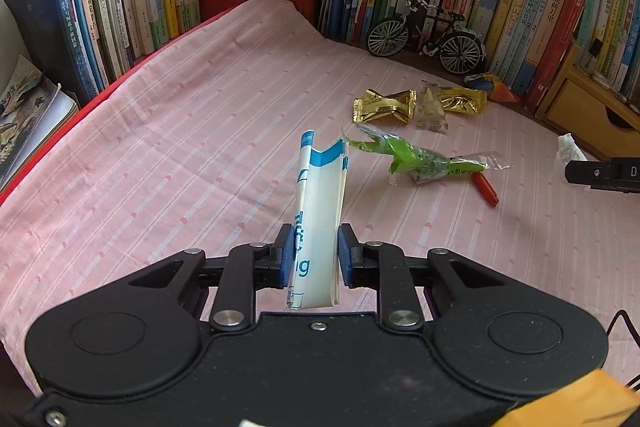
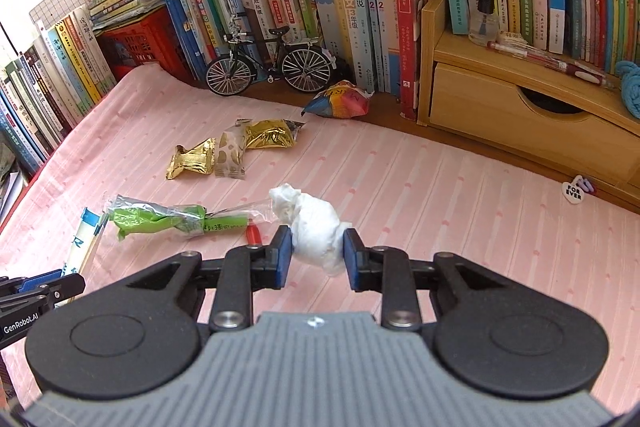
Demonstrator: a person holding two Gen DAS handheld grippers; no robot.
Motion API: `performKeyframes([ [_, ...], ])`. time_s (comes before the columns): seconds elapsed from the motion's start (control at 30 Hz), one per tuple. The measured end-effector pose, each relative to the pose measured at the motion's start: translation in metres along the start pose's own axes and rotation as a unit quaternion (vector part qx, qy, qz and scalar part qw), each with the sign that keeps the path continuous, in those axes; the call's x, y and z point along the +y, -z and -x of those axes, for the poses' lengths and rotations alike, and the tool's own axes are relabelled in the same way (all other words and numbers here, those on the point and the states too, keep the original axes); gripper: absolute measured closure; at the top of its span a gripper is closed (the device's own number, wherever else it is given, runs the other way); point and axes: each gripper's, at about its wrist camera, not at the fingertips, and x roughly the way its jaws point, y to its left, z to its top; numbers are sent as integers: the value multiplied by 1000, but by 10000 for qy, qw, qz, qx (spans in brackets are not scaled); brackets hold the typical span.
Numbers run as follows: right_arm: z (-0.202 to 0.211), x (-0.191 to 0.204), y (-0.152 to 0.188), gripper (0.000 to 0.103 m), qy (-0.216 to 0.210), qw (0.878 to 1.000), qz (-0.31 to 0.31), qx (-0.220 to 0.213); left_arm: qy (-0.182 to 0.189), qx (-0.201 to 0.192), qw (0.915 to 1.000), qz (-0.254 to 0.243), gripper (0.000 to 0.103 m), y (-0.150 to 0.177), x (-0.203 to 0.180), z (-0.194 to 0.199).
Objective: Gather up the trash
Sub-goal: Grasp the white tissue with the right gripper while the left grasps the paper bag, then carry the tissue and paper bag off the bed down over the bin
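Left tool (image 1: 316,255): matte black body with two round raised discs, angular black linkage arms, silver pivot screws, blue pads (image 1: 285,259) on the fingers. Thin black cable at its right edge. Right tool (image 2: 316,255): same black discs and linkages, same blue pads (image 2: 283,259), but topped by a grey ribbed plate with one small screw. Seen from the right wrist, white "GenRobot.AI" lettering along the left tool's side.

Glossy gold foil wrappers (image 2: 192,159) lie on matt striped cloth (image 2: 440,187).
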Motion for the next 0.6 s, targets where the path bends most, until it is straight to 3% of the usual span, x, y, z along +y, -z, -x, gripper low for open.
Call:
performKeyframes([
  [0.3, 74, 22, 17, 70, -12, 9990, -150, -416, 194, -277, 9994, -81, 81, 15, 6, 73],
  [0.6, 147, 62, 67, 70, 128, 9977, -243, -627, 479, -437, 9978, -102, 81, 71, 46, 162],
])
